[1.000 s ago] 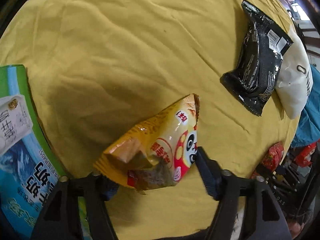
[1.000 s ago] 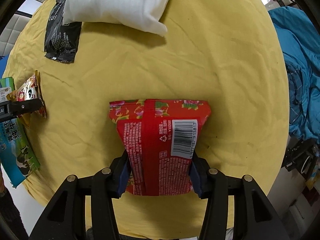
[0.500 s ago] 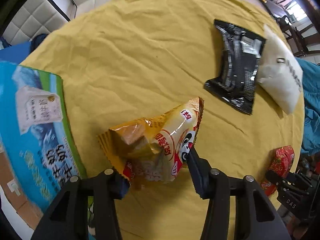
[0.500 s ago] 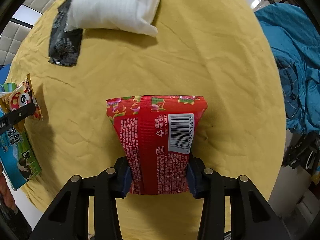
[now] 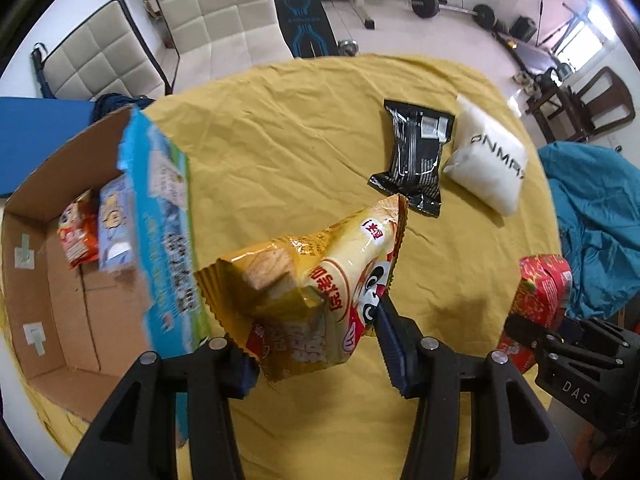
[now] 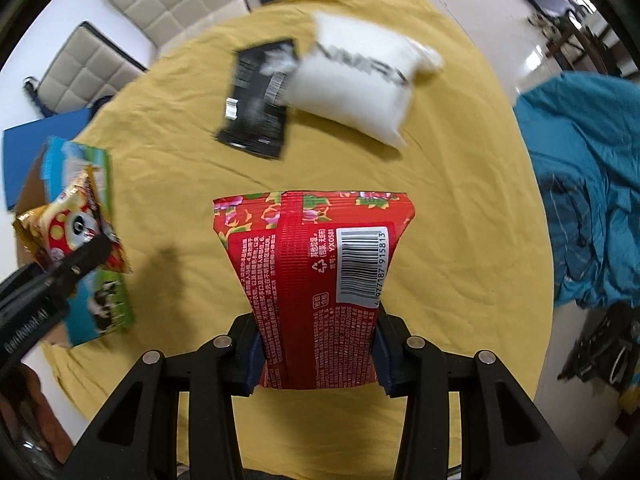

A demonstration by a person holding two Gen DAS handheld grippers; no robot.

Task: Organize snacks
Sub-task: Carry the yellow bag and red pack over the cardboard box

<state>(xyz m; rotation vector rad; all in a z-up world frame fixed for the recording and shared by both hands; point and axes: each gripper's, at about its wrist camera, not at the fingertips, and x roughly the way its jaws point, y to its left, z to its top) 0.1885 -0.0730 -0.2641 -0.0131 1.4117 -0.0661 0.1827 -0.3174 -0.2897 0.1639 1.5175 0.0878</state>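
My left gripper [image 5: 316,344] is shut on a yellow panda snack bag [image 5: 320,276], held in the air above the yellow tablecloth. My right gripper [image 6: 316,356] is shut on a red flowered snack bag [image 6: 316,276] with a barcode, also lifted. To the left stands an open cardboard box [image 5: 60,280] with a blue and green printed flap [image 5: 160,216]; two snack packets [image 5: 96,228] lie inside. A black packet [image 5: 416,156] and a white pillow-like bag [image 5: 488,160] lie side by side at the far side of the table.
The round table [image 6: 460,220] has a wrinkled yellow cloth. Cream padded chairs [image 5: 216,12] stand behind it. A blue cloth heap [image 6: 580,200] lies to the right. Gym weights [image 5: 448,4] sit on the floor far back.
Both grippers have risen and tilted up with their bags, so the room and the open box interior have come into view. The left gripper has moved nearer the box.
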